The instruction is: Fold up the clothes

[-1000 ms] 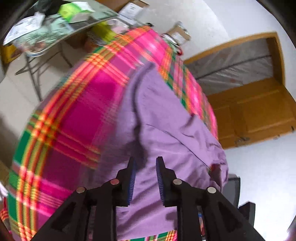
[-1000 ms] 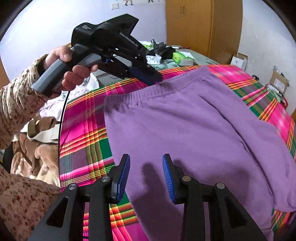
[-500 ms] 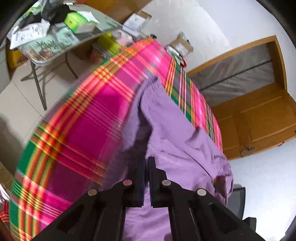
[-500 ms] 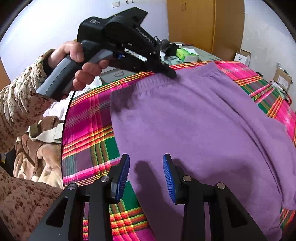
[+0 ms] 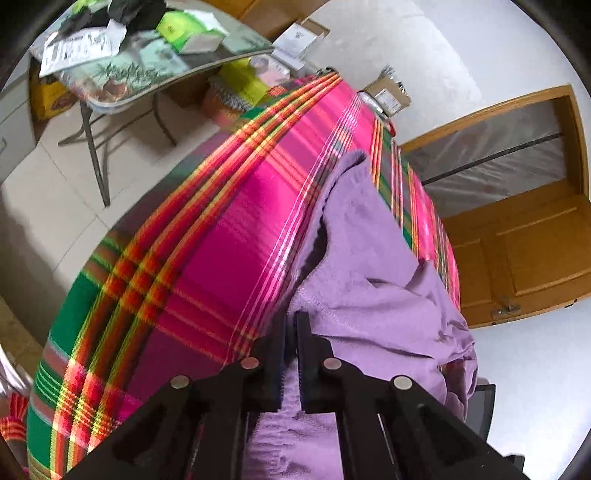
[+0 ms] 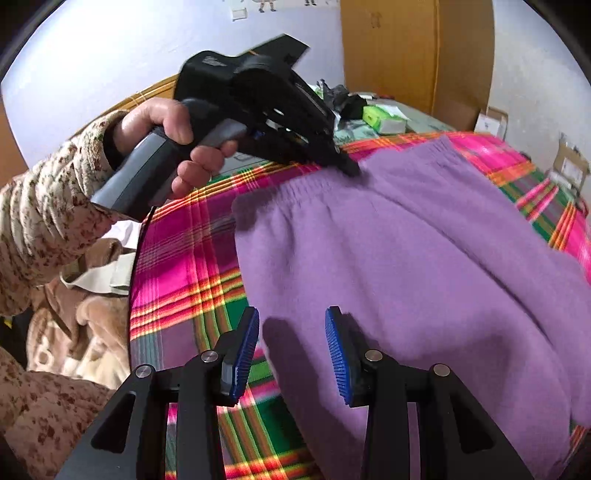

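A purple fleece garment (image 6: 406, 266) with a gathered elastic waistband lies spread on a pink, green and orange plaid blanket (image 6: 184, 266) covering what looks like a bed.

The left hand-held gripper (image 5: 290, 325) is clenched on the garment's waistband edge, its dark pads pinched together with a fold of purple fabric between them; just ahead of the pinch the band gapes open and shows a dark hollow inside. Seen from the right wrist camera, this same hand-held gripper reaches the far edge of the waistband, gripped by the person's left hand (image 6: 173, 147) in a speckled beige sleeve (image 6: 40, 221).

The right hand-held gripper (image 6: 291, 332) hangs over the near left edge of the garment, its jaws opening, blue ribbed pads apart (no fabric is pressed between them; whether the tips touch the cloth I cannot tell).

Beyond the blanket stands a folding bench (image 5: 147, 70) cluttered with papers and a green box (image 5: 188, 29). Cardboard boxes (image 5: 388, 96) sit on the floor by the white wall, next to a wooden door (image 5: 524, 251). A tan fluffy cloth (image 6: 74, 332) lies heaped to the blanket's left.
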`<state>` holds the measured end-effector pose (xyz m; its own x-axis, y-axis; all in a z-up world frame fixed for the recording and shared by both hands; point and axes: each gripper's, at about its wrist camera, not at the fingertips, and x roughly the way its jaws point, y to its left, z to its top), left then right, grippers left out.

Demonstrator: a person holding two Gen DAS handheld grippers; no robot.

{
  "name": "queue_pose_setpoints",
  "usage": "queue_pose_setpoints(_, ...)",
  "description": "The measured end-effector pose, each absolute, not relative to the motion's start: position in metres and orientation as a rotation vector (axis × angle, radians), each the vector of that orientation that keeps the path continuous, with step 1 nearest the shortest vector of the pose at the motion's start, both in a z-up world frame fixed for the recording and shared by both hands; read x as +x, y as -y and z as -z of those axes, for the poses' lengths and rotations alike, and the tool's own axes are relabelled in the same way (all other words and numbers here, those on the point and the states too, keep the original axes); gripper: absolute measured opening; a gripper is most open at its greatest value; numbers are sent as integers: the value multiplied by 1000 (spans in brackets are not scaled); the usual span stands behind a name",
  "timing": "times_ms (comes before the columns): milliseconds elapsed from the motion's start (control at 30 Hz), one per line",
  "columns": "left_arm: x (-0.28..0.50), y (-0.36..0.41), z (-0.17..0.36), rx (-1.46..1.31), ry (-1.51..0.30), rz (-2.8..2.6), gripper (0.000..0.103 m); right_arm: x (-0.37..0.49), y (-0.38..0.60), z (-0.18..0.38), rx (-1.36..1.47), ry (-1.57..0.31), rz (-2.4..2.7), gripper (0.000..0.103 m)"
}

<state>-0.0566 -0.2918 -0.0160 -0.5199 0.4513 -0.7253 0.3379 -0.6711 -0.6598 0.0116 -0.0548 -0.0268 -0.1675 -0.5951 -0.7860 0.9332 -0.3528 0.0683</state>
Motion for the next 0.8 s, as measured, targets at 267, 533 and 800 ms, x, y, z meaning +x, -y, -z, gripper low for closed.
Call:
queue_pose_setpoints(267, -48, 301, 7, -1529, 1190, -2409, 13, 32, 86, 30, 790, -616, 1731, 57)
queue_pose_setpoints(533, -70, 306, 11, -1534, 1198, -2322, 20, 40, 123, 43, 745, -725, 1772, 57)
queue_pose_setpoints(800, -122, 305, 16, -1532, 1170, -2243, 28, 39, 143, 48, 685, -801, 1856, 57)
